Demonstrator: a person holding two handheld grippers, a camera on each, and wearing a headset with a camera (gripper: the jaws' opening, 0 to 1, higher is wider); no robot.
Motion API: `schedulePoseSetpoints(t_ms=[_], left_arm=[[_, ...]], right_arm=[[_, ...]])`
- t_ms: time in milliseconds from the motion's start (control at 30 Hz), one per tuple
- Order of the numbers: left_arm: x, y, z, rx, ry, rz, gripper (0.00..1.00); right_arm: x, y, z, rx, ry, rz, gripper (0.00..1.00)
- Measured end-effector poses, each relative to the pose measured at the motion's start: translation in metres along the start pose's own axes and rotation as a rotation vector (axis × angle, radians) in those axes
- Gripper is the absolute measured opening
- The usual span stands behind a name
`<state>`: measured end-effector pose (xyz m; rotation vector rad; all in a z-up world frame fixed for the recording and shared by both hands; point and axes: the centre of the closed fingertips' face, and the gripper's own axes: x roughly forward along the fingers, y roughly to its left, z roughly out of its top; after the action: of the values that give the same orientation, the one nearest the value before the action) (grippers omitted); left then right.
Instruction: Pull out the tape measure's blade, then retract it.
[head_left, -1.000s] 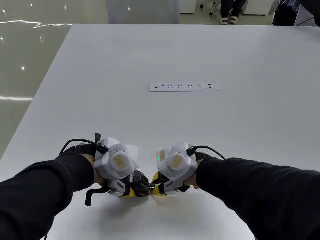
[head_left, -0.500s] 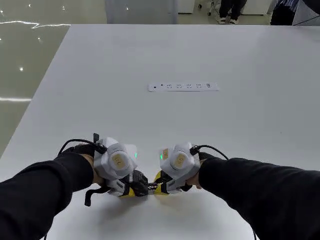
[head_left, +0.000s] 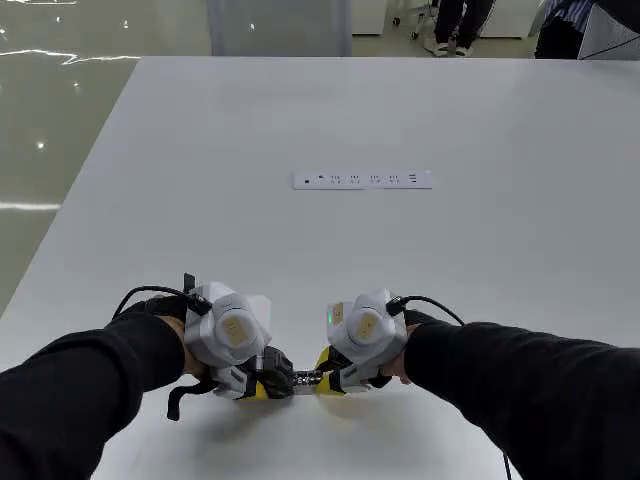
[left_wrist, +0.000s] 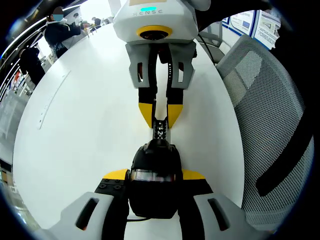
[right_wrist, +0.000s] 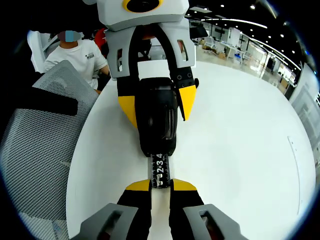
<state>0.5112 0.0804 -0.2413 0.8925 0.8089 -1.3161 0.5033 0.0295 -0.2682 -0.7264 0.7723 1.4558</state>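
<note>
A black tape measure (left_wrist: 155, 175) sits on the white table (head_left: 380, 270), and my left gripper (left_wrist: 155, 176) is shut on its case with a yellow fingertip (left_wrist: 116, 174) on each side. A short stretch of the blade (left_wrist: 160, 131) runs out from the case. My right gripper (right_wrist: 160, 186) is shut on the blade (right_wrist: 160, 170) end, where black numbers show. In the head view the left gripper (head_left: 255, 385) and right gripper (head_left: 328, 382) face each other near the table's front edge. The case (head_left: 277, 373) and a bit of blade (head_left: 303, 379) lie between them.
A white power strip (head_left: 362, 180) lies flat mid-table, well beyond the grippers. A grey mesh chair (left_wrist: 265, 100) stands by the table's near edge, the same chair (right_wrist: 35, 125) also showing beside a seated person (right_wrist: 82, 52). People stand at the far end.
The two grippers have drawn slightly apart, the right one shifting right, and a short length of blade now shows between them. The head camera has tilted a little.
</note>
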Motion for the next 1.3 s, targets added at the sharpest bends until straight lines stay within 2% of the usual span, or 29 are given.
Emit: schedulePoseSetpoints(t_ms=[300,1300], left_arm=[[0.0,0.0,0.0,-0.004,0.0,0.002,0.32],[0.001,0.0,0.001,-0.003,-0.007,0.003,0.32]], right_arm=[[-0.005,-0.002,-0.009,0.008,0.01,-0.008,0.08],[-0.017,-0.001,-0.026,0.042,0.022,-0.011,0.08]])
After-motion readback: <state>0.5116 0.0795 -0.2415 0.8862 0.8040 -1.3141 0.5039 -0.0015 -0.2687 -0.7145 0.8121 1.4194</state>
